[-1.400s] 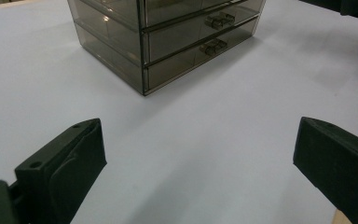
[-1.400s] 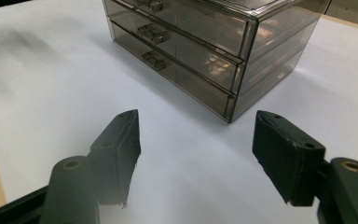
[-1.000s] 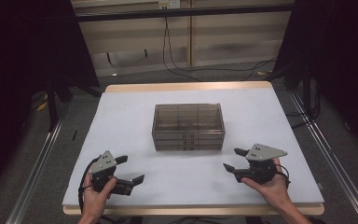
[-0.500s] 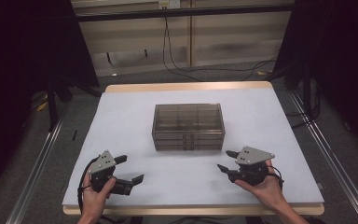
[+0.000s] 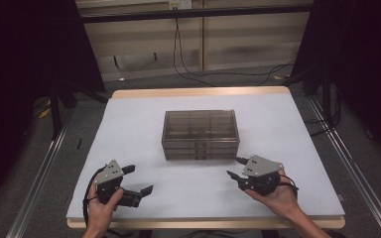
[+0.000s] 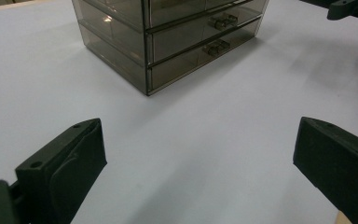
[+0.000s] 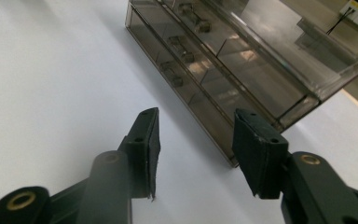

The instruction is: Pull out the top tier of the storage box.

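Note:
A smoky see-through drawer box [image 5: 200, 134] stands at the middle of the white table [image 5: 139, 124], its small handles facing me. My left gripper [image 5: 140, 178] rests near the front left edge, jaws wide open and empty. In the left gripper view the box [image 6: 177, 42] lies ahead, well beyond the left gripper [image 6: 198, 154]. My right gripper [image 5: 234, 167] sits just off the box's front right corner. Its jaws have just been closing and stand about half apart with nothing between them. The right gripper [image 7: 196, 135] points at the lowest drawer's end of the box [image 7: 223, 70].
Bare white tabletop surrounds the box on all sides. The wooden table edge [image 5: 203, 92] runs along the back, with cables on the floor [image 5: 203, 74] behind it. Metal rails flank the table. The other gripper's jaw [image 6: 349, 7] pokes into the left gripper view's top right.
My right gripper has slid left toward the box's front right corner and its jaws have narrowed. The left gripper and the box have stayed put.

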